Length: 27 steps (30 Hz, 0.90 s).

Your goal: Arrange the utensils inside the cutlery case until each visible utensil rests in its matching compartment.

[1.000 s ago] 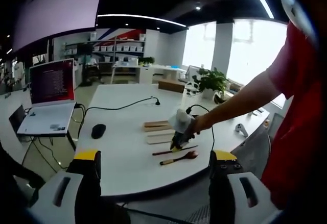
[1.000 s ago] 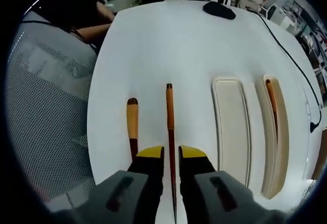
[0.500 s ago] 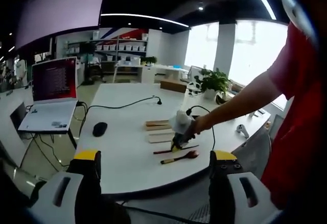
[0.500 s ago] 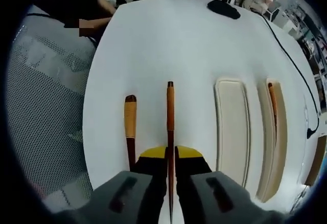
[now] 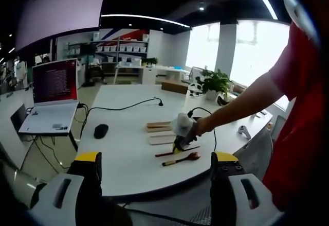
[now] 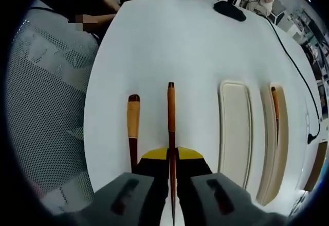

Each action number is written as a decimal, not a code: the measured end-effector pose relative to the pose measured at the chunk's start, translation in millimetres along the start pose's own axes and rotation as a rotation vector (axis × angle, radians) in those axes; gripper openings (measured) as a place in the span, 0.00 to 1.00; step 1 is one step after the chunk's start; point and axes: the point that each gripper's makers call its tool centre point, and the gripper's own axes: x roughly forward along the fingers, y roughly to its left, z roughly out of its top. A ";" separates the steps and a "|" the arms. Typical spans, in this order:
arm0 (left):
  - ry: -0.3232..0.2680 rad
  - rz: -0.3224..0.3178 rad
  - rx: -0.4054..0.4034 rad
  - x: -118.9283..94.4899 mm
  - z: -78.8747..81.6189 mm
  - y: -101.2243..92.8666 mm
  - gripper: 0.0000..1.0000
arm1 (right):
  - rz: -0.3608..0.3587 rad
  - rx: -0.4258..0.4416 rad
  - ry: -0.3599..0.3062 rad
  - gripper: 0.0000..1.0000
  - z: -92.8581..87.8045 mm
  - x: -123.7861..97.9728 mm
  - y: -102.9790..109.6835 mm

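Right gripper view looks straight down the length of a chopstick (image 6: 170, 118), whose long axis runs dead ahead between the two jaws; the right gripper (image 6: 171, 155) has clenched on its dark lower part, with the orange end pointing away across the white table (image 6: 169, 40). Just to its left, parallel and not touching, lies a spoon (image 6: 133, 128) with its handle end away from the jaws. The case (image 6: 252, 138) sits off to the right, its slots also running parallel to the stick: the near wide compartment (image 6: 234, 133) looks bare, and the far narrow one holds a second chopstick (image 6: 275, 114). So the carry would, I think, be sideways to the right with little need to turn the stick. In the left gripper view the left gripper (image 5: 157, 164) hangs well back off the table edge, jaws spread and holding nothing, so the right hand is much the nearer to the work.
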 end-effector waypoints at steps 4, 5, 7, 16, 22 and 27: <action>0.001 -0.001 0.005 -1.0 0.0 -0.2 0.90 | 0.001 0.021 -0.015 0.00 1.8 -0.2 -0.2; 0.001 0.000 0.003 -1.3 -0.1 0.2 0.90 | 0.003 0.023 -0.015 0.00 1.8 -0.5 0.2; -0.001 0.001 -0.001 -1.5 0.0 0.9 0.90 | 0.002 0.018 -0.014 0.00 2.5 -1.9 0.2; -0.006 -0.005 0.007 -0.4 2.1 -1.0 0.89 | -0.002 0.025 -0.012 0.00 3.9 -10.9 -3.9; -0.010 -0.008 0.006 -1.5 2.5 -1.1 0.89 | -0.008 0.025 -0.017 0.00 4.4 -14.4 -3.2; -0.010 -0.010 0.007 -2.2 1.8 -0.8 0.89 | -0.007 0.025 -0.016 0.00 3.2 -15.1 -2.8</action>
